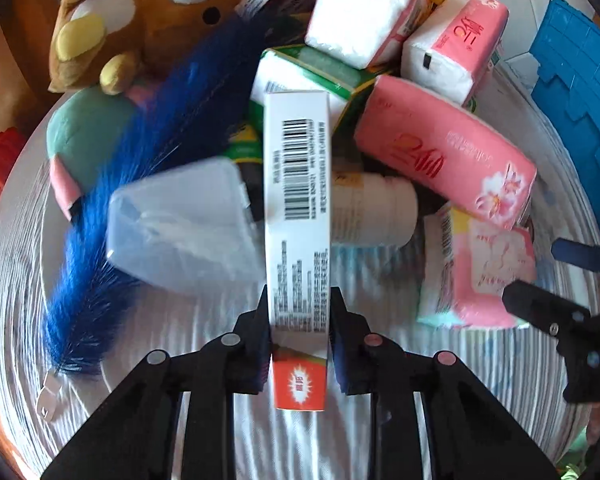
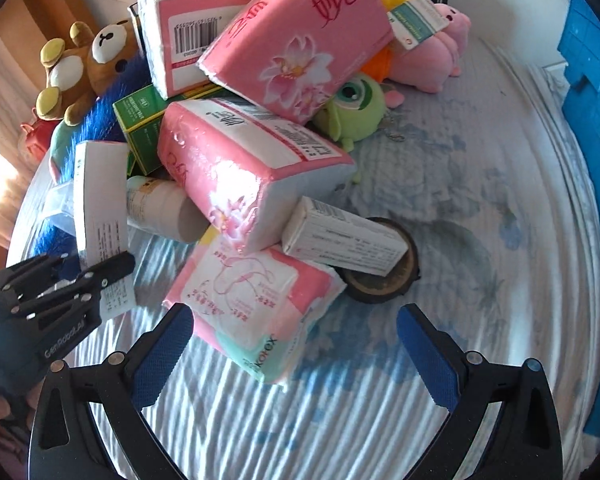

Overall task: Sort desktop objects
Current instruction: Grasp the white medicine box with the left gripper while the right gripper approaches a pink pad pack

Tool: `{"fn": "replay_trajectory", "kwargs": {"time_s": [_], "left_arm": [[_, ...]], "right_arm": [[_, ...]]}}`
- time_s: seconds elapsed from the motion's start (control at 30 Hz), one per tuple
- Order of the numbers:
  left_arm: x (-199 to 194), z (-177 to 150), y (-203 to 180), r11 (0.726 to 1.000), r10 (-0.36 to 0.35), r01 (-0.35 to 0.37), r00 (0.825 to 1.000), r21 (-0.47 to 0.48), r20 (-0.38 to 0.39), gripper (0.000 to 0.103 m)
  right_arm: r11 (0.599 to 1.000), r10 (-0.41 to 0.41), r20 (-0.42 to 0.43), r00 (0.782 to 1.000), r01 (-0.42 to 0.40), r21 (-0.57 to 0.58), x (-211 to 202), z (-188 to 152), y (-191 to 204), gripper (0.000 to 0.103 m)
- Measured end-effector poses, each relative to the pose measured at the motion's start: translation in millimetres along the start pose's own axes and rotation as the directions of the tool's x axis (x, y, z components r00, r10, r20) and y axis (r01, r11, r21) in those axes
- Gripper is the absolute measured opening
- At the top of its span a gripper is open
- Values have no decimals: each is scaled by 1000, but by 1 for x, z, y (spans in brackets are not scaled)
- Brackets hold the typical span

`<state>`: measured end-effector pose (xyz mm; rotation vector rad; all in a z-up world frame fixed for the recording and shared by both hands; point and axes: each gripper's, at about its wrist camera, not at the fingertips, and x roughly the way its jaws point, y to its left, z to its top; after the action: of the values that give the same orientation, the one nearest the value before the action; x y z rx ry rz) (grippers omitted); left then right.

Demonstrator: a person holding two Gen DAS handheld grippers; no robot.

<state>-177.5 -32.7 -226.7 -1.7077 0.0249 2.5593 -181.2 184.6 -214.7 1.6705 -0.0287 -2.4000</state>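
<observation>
I see the pile crowding the far left of the round, striped-cloth surface (image 2: 480, 208), with bare cloth to the right and near me. A blue crate (image 2: 592, 80) stands at the right edge. My left hand-held gripper (image 1: 299, 300) is clamped on a long white barcode box (image 1: 298, 200), gripping its near end, with the box pointing away over the pile between a clear plastic case (image 1: 180, 228) and a white bottle (image 1: 374, 208). My right hand-held gripper (image 2: 296, 320) sits low over the cloth, jaws spread wide with nothing between them, its left pad (image 2: 162, 356) just beside a pink sanitary pad pack (image 2: 252, 304). A small white box (image 2: 344, 236) rests on a wooden disc (image 2: 384, 280).
</observation>
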Motion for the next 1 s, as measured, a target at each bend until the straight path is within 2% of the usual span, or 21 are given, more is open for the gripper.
{"fn": "replay_trajectory", "kwargs": {"time_s": [0.13,0.23,0.3,0.33,0.37,0.4,0.5,0.57,0.7,0.77,0.9,1.0], "left_arm": [[5,-21,9,1000,-9,9,1000,1,-26,24],[2,-29,9,999,-46,45,999,-25,-21,24],[-2,-32,7,998,-57,57,998,-31,-6,24],[-4,-33,4,998,-53,53,999,-27,2,24],[-6,-33,2,999,-49,49,999,-21,10,24],[-7,-33,-1,999,-42,43,999,-17,19,24],[-6,-31,-10,1000,-26,26,999,-9,35,24],[0,-29,-16,1000,-16,17,999,-13,35,24],[11,-31,-30,999,-29,30,999,-17,31,23],[12,-33,-40,1000,-20,20,999,0,43,23],[14,-40,-57,999,2,-4,998,32,59,23],[16,-45,-62,1000,4,-5,998,24,64,23]], "right_arm": [[1000,20,-41,999,-21,-18,16,3,15,103],[1000,8,-60,998,-9,-28,25,1,18,102],[1000,0,-82,997,-2,-29,25,-4,15,90],[999,-2,-98,995,-1,-36,25,-7,14,79],[999,-11,-114,993,7,-41,24,-12,13,74],[999,-28,-126,992,22,-43,24,-16,11,74],[1000,-31,-144,989,31,-1,19,-25,-3,77],[999,-11,-125,992,15,30,11,-24,-8,88],[1000,-2,-77,997,4,18,1,-13,-5,92],[1000,9,-78,997,-8,14,4,-8,-4,100],[998,47,-105,993,-43,45,19,-1,-4,103],[998,45,-98,994,-41,48,27,4,-4,103]]}}
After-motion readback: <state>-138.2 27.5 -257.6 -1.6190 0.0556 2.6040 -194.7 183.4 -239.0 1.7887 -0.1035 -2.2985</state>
